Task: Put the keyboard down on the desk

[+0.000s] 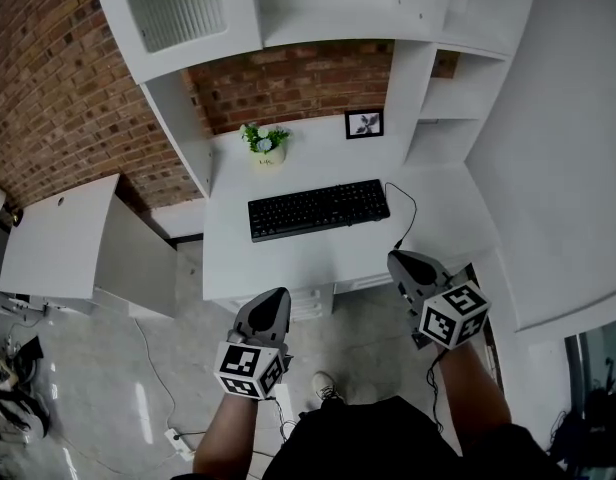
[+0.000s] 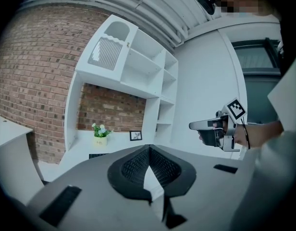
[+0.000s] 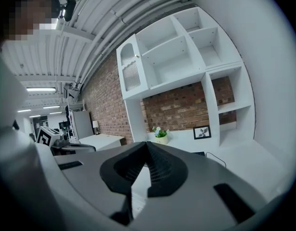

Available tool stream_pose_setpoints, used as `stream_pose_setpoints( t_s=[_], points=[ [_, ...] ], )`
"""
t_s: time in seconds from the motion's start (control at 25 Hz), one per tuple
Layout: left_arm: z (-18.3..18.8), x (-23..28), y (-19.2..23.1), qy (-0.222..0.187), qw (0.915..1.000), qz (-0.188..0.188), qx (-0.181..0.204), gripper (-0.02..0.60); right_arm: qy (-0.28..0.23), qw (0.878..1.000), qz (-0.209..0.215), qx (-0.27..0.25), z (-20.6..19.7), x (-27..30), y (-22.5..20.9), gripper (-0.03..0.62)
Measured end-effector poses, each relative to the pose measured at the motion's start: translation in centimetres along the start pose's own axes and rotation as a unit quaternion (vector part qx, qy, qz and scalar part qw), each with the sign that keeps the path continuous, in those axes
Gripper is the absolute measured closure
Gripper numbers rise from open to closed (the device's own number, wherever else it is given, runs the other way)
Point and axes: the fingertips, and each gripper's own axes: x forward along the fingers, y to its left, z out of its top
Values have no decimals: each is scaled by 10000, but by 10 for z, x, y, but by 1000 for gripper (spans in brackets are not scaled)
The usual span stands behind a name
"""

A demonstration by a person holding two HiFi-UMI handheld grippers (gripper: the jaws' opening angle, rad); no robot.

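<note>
A black keyboard (image 1: 318,208) lies flat on the white desk (image 1: 288,253), its cable (image 1: 408,213) running off its right end. My left gripper (image 1: 271,308) hangs shut and empty in front of the desk's front edge, below the keyboard's left half. Off to the right, my right gripper (image 1: 408,266) is also shut with nothing in it, near the desk's front right corner. In the left gripper view the jaws (image 2: 149,150) meet at a point, and the right gripper (image 2: 208,125) shows beyond them. The right gripper view has its jaws (image 3: 147,146) closed, facing the desk.
A small potted plant (image 1: 265,144) and a framed picture (image 1: 364,123) stand at the back of the desk against the brick wall. White shelves (image 1: 458,88) rise on the right. A second white table (image 1: 58,233) sits left. A power strip (image 1: 178,438) lies on the floor.
</note>
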Motion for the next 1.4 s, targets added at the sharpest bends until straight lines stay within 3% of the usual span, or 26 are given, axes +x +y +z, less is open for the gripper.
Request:
stream_pose_setpoints(
  t_s=[0.88, 1.4],
  points=[
    [-21, -54, -164, -367, 9938, 811, -671, 563, -40, 9963, 821, -233, -24, -147, -10, 577],
    [-24, -97, -213, -413, 9909, 1213, -423, 563, -106, 9938, 1098, -161, -36, -203, -1, 577]
  ],
)
